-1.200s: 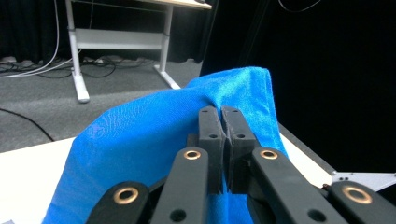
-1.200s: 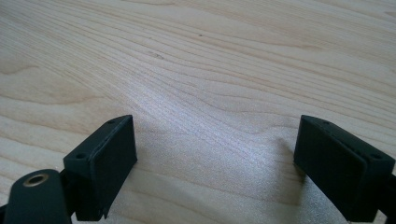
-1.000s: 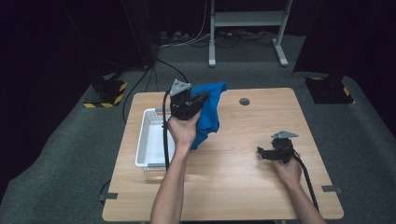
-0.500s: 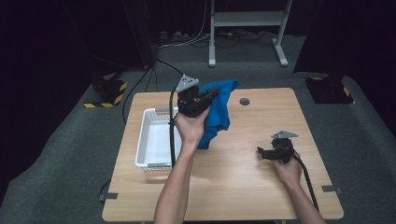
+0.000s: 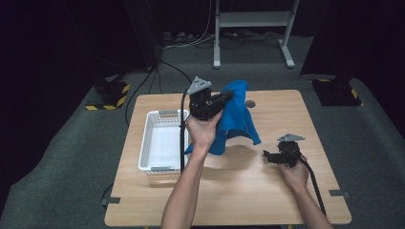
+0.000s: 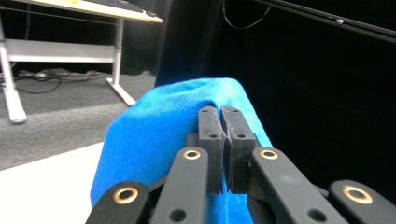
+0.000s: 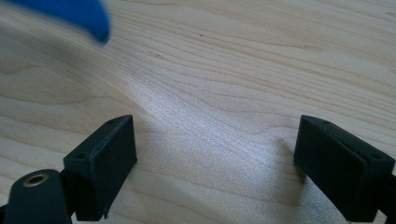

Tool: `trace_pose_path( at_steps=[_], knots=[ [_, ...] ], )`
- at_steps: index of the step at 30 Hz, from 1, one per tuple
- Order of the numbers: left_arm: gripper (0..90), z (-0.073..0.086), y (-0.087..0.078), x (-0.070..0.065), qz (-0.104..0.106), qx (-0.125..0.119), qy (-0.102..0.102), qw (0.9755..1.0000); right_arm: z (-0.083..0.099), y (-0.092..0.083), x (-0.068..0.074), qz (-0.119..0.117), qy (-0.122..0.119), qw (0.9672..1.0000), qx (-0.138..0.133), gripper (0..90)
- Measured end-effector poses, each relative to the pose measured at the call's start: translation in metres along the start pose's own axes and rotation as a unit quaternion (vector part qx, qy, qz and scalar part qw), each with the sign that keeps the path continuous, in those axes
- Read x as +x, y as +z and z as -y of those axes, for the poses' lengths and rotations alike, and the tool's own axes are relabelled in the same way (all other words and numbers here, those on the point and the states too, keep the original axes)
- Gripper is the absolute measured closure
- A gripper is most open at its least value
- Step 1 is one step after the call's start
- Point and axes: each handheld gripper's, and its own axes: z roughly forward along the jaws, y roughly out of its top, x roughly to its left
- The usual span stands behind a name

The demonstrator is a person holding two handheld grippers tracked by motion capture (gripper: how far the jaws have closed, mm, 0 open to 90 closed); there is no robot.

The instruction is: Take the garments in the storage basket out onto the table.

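One claw, the left claw (image 5: 227, 97), has carried its pinched blue cloth (image 5: 237, 119) rightward, higher.

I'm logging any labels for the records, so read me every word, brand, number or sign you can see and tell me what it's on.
None can be read.
The blue cloth, the white basket, the wooden table and both grippers, left gripper and right gripper, carry no visible text.
The yellow and black striped blocks on the floor show warning stripes, no words.
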Motion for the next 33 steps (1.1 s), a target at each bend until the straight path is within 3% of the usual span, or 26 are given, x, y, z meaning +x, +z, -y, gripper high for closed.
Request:
trace_pose_path(
  at_steps=[11, 20, 21, 23, 26, 33],
  knots=[
    [87.9, 0.003, 0.011, -0.01, 0.029, 0.003, -0.005, 0.9995, 0.0, 0.0, 0.0, 0.0, 0.0, 1.0, 0.0, 12.5],
    [87.8, 0.029, 0.021, 0.0, 0.053, 0.014, -0.05, 0.9972, 0.0, 0.0, 0.0, 0.0, -0.001, 1.0, 0.0, 12.5],
    [87.8, 0.038, 0.024, 0.005, 0.056, 0.018, -0.063, 0.9963, 0.0, 0.0, 0.0, 0.0, -0.001, 1.0, 0.0, 12.5],
    [87.8, 0.044, 0.025, 0.008, 0.055, 0.021, -0.068, 0.9959, 0.0, 0.0, 0.0, 0.0, -0.001, 1.0, 0.0, 12.6],
    [87.7, 0.064, 0.032, 0.019, 0.044, 0.035, -0.084, 0.9949, 0.0, 0.0, 0.0, 0.0, -0.002, 1.0, 0.0, 12.5],
    [87.6, 0.091, 0.043, 0.032, 0.023, 0.061, -0.09, 0.9938, 0.0, 0.0, 0.0, -0.001, -0.002, 1.0, 0.0, 12.6]
  ],
)
